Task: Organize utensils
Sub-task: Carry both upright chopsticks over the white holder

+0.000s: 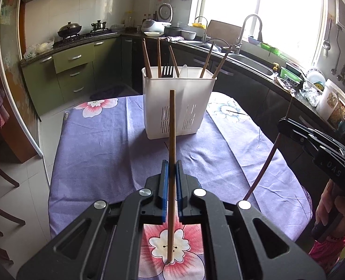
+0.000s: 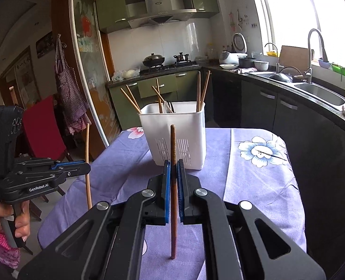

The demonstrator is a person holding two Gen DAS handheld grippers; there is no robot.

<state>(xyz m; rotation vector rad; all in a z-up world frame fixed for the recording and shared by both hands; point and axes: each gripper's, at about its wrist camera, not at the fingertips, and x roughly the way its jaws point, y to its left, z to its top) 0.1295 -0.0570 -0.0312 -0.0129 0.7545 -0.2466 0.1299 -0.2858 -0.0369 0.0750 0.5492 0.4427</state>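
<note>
Wooden chopsticks stand upright, one pinched in each gripper: the left gripper clamps a pale chopstick, the right gripper a darker chopstick. Both are short of the white holder on the purple-clothed surface.
</note>
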